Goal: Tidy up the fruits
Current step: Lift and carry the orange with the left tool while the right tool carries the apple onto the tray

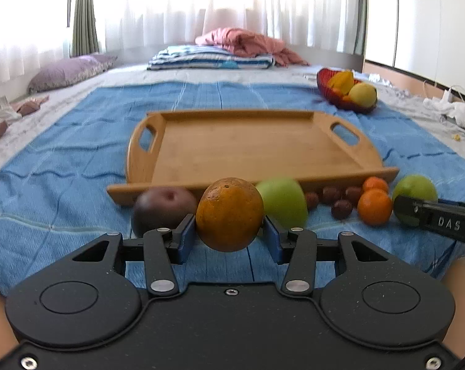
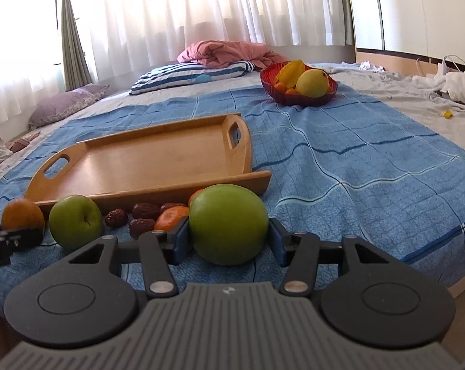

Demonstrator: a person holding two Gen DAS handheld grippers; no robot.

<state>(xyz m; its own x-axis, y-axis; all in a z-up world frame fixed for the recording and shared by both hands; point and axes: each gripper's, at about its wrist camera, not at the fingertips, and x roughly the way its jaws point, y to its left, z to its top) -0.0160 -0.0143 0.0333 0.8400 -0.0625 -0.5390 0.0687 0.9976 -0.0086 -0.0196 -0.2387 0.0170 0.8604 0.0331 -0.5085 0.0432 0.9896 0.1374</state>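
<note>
My left gripper [image 1: 229, 231] is shut on a large orange [image 1: 229, 214] just above the blue cloth, in front of the wooden tray [image 1: 248, 145]. My right gripper [image 2: 229, 237] is shut on a green apple [image 2: 228, 223] near the tray's right front corner [image 2: 260, 182]. Between them lie a second green apple [image 1: 281, 202] [image 2: 75, 220], a dark purple fruit [image 1: 161, 211], several dried dates [image 1: 340, 199] [image 2: 140, 217] and two tangerines [image 1: 374, 205] [image 2: 170, 217]. The right gripper's apple also shows in the left wrist view [image 1: 414, 189]. The tray holds nothing.
A red bowl [image 1: 334, 94] [image 2: 297, 97] with yellow fruit stands behind the tray to the right. Folded striped bedding [image 1: 211, 57], a pink blanket [image 2: 229, 51] and a purple pillow [image 1: 69, 71] lie at the back. The bed's edge runs close on the right.
</note>
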